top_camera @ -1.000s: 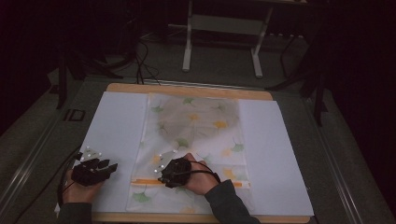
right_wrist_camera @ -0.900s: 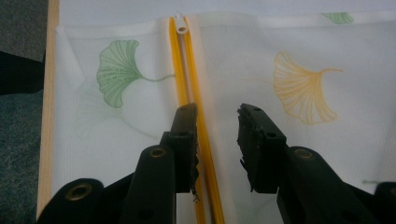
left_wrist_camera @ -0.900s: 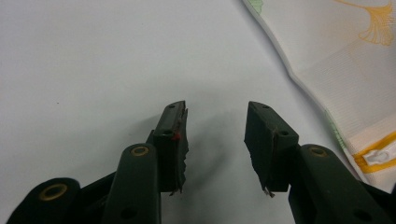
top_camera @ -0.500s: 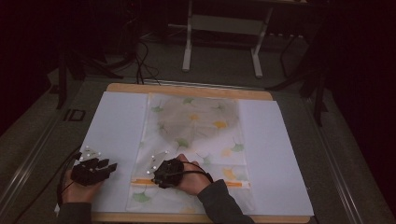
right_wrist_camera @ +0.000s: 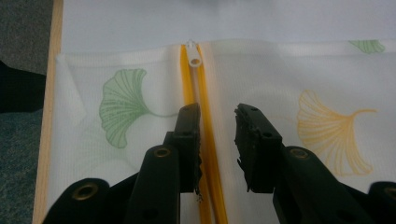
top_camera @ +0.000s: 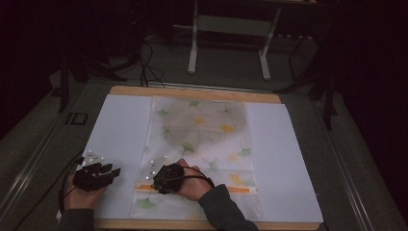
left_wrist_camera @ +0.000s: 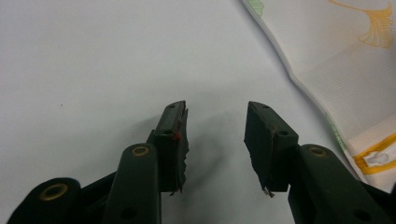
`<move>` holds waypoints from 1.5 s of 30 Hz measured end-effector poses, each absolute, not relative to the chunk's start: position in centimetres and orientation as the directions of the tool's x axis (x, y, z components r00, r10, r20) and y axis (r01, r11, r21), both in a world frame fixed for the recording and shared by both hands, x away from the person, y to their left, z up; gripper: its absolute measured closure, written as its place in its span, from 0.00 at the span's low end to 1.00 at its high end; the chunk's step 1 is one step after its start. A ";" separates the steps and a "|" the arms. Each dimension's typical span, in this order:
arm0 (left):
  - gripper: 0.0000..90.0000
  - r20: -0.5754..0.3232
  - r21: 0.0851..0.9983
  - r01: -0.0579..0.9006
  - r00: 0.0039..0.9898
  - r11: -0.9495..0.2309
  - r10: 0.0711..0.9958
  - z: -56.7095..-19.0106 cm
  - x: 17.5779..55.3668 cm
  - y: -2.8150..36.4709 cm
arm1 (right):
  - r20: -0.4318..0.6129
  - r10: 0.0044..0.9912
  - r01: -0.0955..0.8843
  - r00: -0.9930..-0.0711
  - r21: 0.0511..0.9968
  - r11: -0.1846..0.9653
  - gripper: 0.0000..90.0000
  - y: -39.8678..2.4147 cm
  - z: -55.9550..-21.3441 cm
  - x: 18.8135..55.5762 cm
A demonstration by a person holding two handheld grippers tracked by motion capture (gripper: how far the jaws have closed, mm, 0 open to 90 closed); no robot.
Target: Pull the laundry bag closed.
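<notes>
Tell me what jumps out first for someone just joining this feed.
The eye goes to the ginkgo-leaf mesh bag spread flat down the middle of the white table cover, with its yellow zipper across the near end. The right gripper hangs open over that zipper, short of the white zipper pull at the bag's edge. The left gripper rests open over bare cover, left of the bag.

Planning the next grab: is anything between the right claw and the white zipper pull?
Nothing visible. The right claw is open over the yellow zipper, and the white zipper pull lies uncovered straight ahead on the mesh bag.
</notes>
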State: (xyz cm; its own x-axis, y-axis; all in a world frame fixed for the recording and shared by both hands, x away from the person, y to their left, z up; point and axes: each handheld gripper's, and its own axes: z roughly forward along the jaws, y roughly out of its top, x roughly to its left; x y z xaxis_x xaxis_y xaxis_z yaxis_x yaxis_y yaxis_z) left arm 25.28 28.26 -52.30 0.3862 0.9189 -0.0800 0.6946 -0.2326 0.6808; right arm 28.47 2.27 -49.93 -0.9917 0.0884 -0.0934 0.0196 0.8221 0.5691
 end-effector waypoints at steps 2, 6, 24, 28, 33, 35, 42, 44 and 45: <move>0.66 -0.080 0.680 0.695 0.386 -0.232 0.919 -52.3 25.3 28.3 | -0.091 0.088 0.020 -0.992 0.569 0.822 0.78 2.5 -50.0 28.5; 0.66 -0.081 0.681 0.694 0.386 -0.232 0.919 -52.3 25.3 28.3 | -0.090 0.082 0.016 -0.993 0.569 0.822 0.81 2.9 -50.0 28.4; 0.65 -0.083 0.680 0.696 0.385 -0.230 0.919 -52.4 25.3 28.3 | -0.097 0.039 -0.021 -0.994 0.542 0.840 0.83 5.0 -50.5 28.1; 0.65 -0.086 0.680 0.697 0.383 -0.227 0.920 -52.4 25.3 28.3 | -0.100 0.029 -0.030 -0.995 0.538 0.842 0.83 5.5 -50.6 28.0; 0.65 -0.085 0.680 0.697 0.384 -0.229 0.919 -52.4 25.3 28.3 | -0.103 0.017 -0.041 -0.995 0.529 0.848 0.84 6.0 -50.7 28.0; 0.65 -0.084 0.679 0.697 0.384 -0.229 0.919 -52.4 25.3 28.3 | -0.103 0.014 -0.042 -0.995 0.522 0.852 0.83 6.2 -50.8 28.0; 0.65 -0.085 0.678 0.699 0.383 -0.228 0.920 -52.4 25.3 28.3 | -0.108 -0.006 -0.058 -0.994 0.485 0.873 0.90 6.9 -51.0 28.0; 0.65 -0.085 0.677 0.699 0.384 -0.229 0.919 -52.4 25.3 28.4 | -0.106 -0.009 -0.059 -0.994 0.480 0.875 0.89 7.0 -51.1 28.0; 0.65 -0.085 0.677 0.699 0.384 -0.229 0.919 -52.4 25.3 28.4 | -0.102 -0.004 -0.053 -0.995 0.480 0.876 0.89 7.1 -51.1 28.1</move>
State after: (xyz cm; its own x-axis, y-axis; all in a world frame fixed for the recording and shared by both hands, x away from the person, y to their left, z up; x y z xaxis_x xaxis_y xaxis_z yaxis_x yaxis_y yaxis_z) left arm 25.30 28.40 -52.38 0.3841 0.9194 -0.0852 0.6995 -0.2295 0.6768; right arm 28.05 7.08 -51.06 -0.9948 -0.0043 -0.1020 -0.0530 0.8756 0.4801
